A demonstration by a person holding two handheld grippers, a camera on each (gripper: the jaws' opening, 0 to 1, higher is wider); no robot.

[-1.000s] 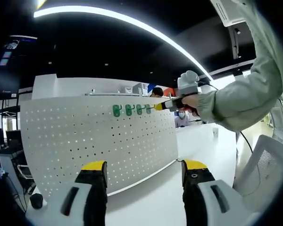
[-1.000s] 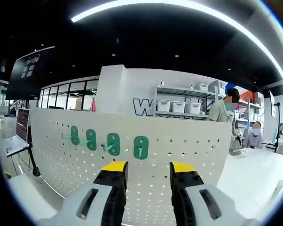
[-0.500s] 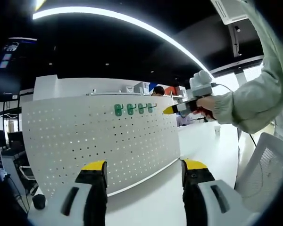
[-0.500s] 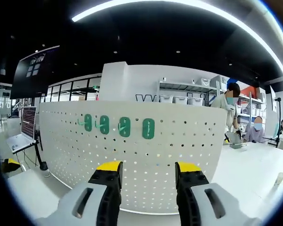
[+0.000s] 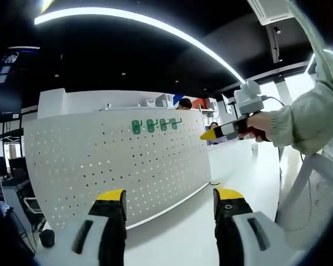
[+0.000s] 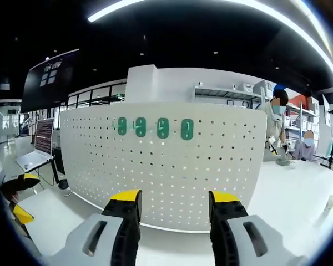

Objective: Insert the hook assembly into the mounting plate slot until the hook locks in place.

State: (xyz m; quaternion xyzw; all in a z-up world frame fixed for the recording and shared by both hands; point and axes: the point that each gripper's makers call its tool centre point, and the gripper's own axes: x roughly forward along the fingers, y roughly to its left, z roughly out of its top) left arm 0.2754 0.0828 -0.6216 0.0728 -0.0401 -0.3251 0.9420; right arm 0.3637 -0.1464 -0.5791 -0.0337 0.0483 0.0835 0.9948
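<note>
Right tool (image 6: 173, 201) gapes, empty — four green oval hooks (image 6: 187, 129) on perforated white board (image 6: 172, 172).

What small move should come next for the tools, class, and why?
Probably none toward the board: hold both tools back and stop. Four green hooks already sit in a row near the top of the white pegboard, and the right tool and left tool are open, holding nothing.

right claw (image 5: 209, 134) pulled back from the pegboard (image 5: 116, 166), green hooks (image 6: 151, 127) left mounted
</note>
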